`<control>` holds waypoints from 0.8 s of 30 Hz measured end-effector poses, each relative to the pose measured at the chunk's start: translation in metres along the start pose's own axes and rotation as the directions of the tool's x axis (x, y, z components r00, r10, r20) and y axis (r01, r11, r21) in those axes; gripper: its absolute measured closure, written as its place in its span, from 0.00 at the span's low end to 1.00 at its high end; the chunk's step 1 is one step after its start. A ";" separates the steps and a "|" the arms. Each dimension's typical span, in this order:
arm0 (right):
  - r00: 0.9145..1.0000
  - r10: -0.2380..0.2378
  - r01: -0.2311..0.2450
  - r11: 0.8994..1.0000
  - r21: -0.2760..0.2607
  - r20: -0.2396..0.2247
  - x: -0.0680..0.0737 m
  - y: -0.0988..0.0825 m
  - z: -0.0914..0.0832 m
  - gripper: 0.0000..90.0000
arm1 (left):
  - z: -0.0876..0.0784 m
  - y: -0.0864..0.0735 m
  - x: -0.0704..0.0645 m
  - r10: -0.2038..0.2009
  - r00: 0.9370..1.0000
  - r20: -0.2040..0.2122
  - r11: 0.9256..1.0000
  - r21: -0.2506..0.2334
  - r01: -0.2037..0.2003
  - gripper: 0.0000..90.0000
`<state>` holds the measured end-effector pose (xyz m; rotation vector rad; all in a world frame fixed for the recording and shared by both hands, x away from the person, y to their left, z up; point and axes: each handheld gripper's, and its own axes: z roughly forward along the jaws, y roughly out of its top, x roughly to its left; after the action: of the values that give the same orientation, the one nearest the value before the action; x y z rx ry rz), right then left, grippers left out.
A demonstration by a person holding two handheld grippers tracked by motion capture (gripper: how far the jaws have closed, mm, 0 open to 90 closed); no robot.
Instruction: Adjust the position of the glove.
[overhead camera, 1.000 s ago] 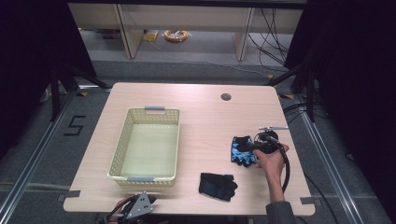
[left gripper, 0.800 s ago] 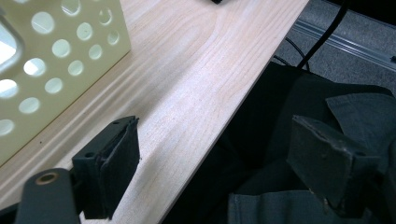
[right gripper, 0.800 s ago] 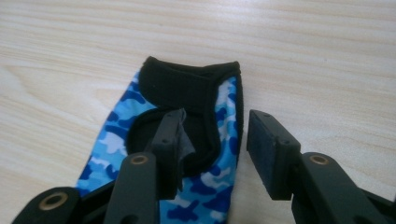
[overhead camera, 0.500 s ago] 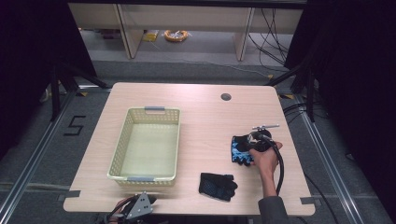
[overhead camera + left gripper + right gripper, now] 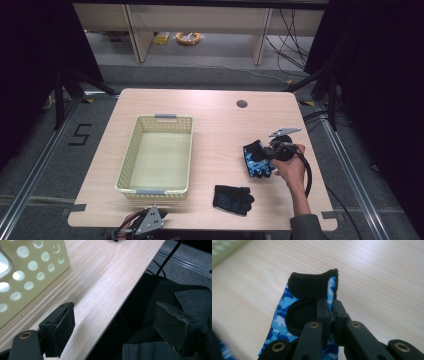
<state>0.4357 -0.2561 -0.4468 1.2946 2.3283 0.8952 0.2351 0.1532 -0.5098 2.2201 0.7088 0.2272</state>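
Now: my right gripper (image 5: 331, 312) jaws have just been closing and are clenched on the blue camo glove's (image 5: 258, 159) cuff, near the desk's (image 5: 215, 112) right edge | left gripper (image 5: 117, 325) jaws released, at front edge | step: lifting glove | next, likely: carry to basket (image 5: 131, 157), mind snagging.

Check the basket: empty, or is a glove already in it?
Empty. The basket shows a bare floor; the blue glove sits in the right gripper, the black glove on the table.
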 end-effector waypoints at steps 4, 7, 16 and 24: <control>0.990 -0.110 0.109 0.994 -0.016 -0.086 0.015 0.009 -0.021 0.97 | 0.000 0.000 0.000 0.001 1.000 -0.001 1.000 -0.001 -0.001 0.19; 0.975 -0.186 0.189 0.982 0.016 -0.119 0.026 0.010 -0.032 0.97 | 0.000 0.000 0.000 0.001 1.000 -0.002 1.000 -0.001 -0.001 0.19; 0.885 -0.353 0.373 0.928 0.008 -0.304 0.059 0.000 -0.033 0.97 | 0.001 0.000 0.000 0.007 1.000 -0.005 1.000 0.008 -0.007 0.19; 0.786 -0.467 0.519 0.855 0.020 -0.404 0.087 -0.001 -0.020 0.97 | 0.002 0.000 0.000 0.010 1.000 -0.005 1.000 0.013 -0.010 0.19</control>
<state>0.3775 -0.1897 -0.4310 0.4996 2.8730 0.8815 0.2362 0.1523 -0.5110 2.2366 0.7044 0.2341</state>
